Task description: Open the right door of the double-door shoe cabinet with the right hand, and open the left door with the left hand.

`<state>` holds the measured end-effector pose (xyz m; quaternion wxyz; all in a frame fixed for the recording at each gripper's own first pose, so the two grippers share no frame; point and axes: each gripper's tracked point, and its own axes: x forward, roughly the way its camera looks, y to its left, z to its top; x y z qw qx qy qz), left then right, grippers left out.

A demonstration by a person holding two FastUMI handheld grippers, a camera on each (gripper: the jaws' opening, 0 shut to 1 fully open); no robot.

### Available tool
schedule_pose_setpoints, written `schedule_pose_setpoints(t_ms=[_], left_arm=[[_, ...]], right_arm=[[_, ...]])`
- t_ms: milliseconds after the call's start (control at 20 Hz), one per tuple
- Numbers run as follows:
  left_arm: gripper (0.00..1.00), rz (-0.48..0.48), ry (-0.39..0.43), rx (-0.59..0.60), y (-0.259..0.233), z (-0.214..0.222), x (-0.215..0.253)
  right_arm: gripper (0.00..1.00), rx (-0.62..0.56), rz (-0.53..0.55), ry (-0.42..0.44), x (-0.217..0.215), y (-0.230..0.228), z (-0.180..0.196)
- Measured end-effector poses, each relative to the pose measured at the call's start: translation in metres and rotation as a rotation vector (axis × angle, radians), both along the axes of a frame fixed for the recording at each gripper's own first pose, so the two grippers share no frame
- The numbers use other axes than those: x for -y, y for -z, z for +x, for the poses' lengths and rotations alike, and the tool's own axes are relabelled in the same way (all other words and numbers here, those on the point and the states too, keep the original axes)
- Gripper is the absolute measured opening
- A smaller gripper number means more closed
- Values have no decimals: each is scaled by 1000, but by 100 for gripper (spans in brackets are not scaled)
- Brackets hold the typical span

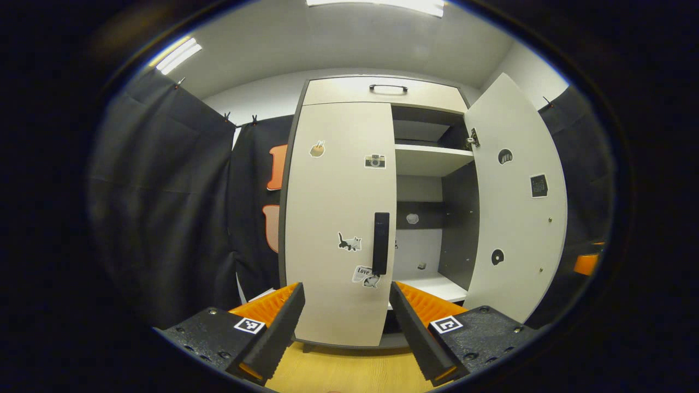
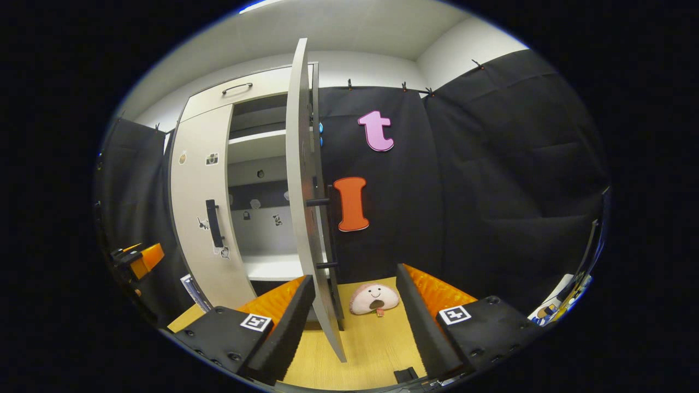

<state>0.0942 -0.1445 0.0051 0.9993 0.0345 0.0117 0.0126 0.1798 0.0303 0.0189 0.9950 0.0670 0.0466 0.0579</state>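
Note:
The shoe cabinet (image 1: pixel 382 95) stands ahead with its right door (image 1: pixel 519 207) swung wide open, showing white shelves inside. The left door (image 1: pixel 338 218) is closed; its black vertical handle (image 1: pixel 380 243) sits just above and between the fingers of my left gripper (image 1: pixel 347 292), which is open and a short way off. In the right gripper view the open right door (image 2: pixel 306 196) stands edge-on between the fingers of my right gripper (image 2: pixel 355 286), its handle (image 2: pixel 330 229) on the far side. That gripper is open and grips nothing. The left door (image 2: pixel 199 218) and its handle (image 2: pixel 213 222) show further left.
A pink plush toy (image 2: pixel 374 298) lies on the wooden floor (image 2: pixel 371 344) behind the open door. Black cloth walls close in both sides. The other gripper's orange part (image 2: pixel 143 259) shows at the left edge. A drawer with a handle (image 1: pixel 387 87) tops the cabinet.

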Motion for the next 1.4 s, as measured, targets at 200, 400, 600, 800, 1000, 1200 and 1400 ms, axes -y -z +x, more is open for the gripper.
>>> schedule_pose_setpoints(t_ms=[200, 400, 600, 800, 1000, 1200, 1400], left_arm=[[94, -13, 3, -6, 2, 33, 15], [94, -14, 15, 15, -6, 71, 27], [92, -7, 29, -7, -5, 112, 35], [95, 2, 25, -24, 1, 147, 38], [95, 14, 48, -32, 9, 173, 45], [95, -5, 38, -70, 24, 188, 46], [93, 4, 47, -79, 28, 197, 47]], right_arm=[[99, -1, -23, 5, 8, 2, -3], [99, 3, -31, 17, 17, 3, -4], [99, -13, -8, 27, 20, 6, -5], [99, -17, -10, 48, 26, 8, -6], [91, -15, -14, 77, 34, 6, -5], [98, -16, -5, 96, 37, 6, -5], [98, -11, -31, 102, 40, 5, -6]])
